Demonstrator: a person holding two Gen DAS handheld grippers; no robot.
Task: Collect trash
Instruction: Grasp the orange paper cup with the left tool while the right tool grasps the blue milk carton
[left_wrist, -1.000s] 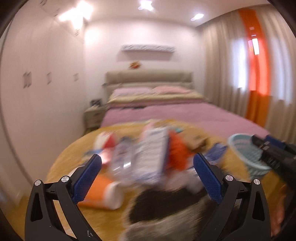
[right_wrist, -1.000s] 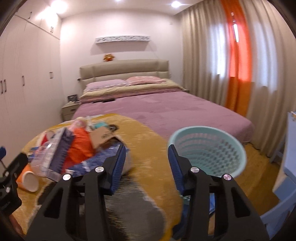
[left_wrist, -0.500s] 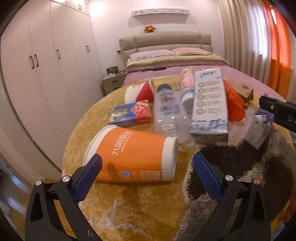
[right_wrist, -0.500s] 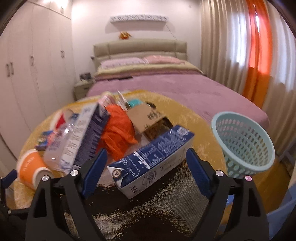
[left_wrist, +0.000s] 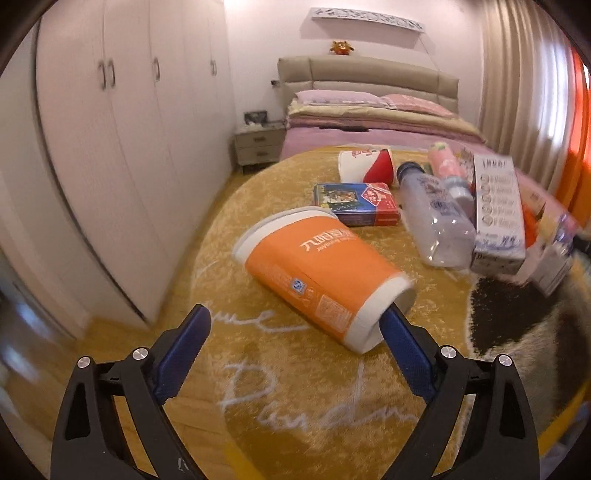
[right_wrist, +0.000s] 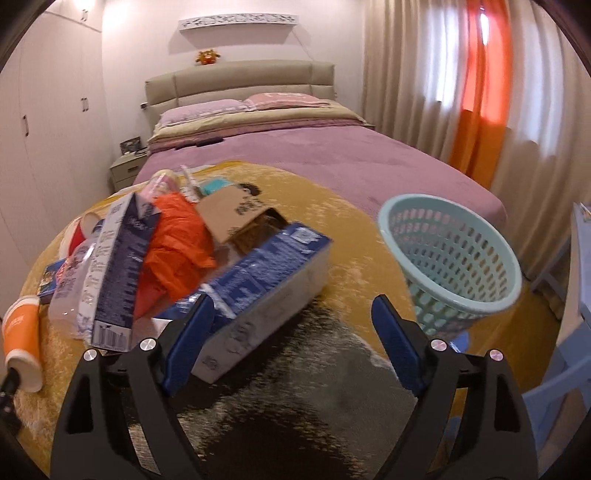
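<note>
The trash lies on a round yellow rug (left_wrist: 295, 413) bounded by a wardrobe (left_wrist: 122, 155) at 9 o'clock and a bed (right_wrist: 332, 155) at 12 o'clock; bare rug shows at 6 to 8 o'clock in the left view, and a dark rug patch (right_wrist: 295, 398) lies free at 6 o'clock in the right view. The left gripper (left_wrist: 295, 339) is spread wide and holds nothing; its right finger (left_wrist: 402, 347) overlaps the white base rim of the orange cup (left_wrist: 321, 273), which lies on its side at centre, though contact cannot be confirmed. The right gripper (right_wrist: 291, 336) is also spread wide and empty; its left finger (right_wrist: 188, 343) overlaps the near end of the blue carton (right_wrist: 258, 280), which lies tilted at 11 o'clock. The basket (right_wrist: 450, 258) stands tilted at 2 o'clock, near the rug edge, apart from the pile. Count: two paper cups, the orange one and a red-white cup (left_wrist: 365, 166); two cartons, the blue one and a white carton (left_wrist: 498, 206); one clear bottle (left_wrist: 436, 218); one pink bottle (left_wrist: 447, 170); one flat box (left_wrist: 354, 199); one orange bag (right_wrist: 173, 243); one cardboard box (right_wrist: 236, 214); one basket.
</note>
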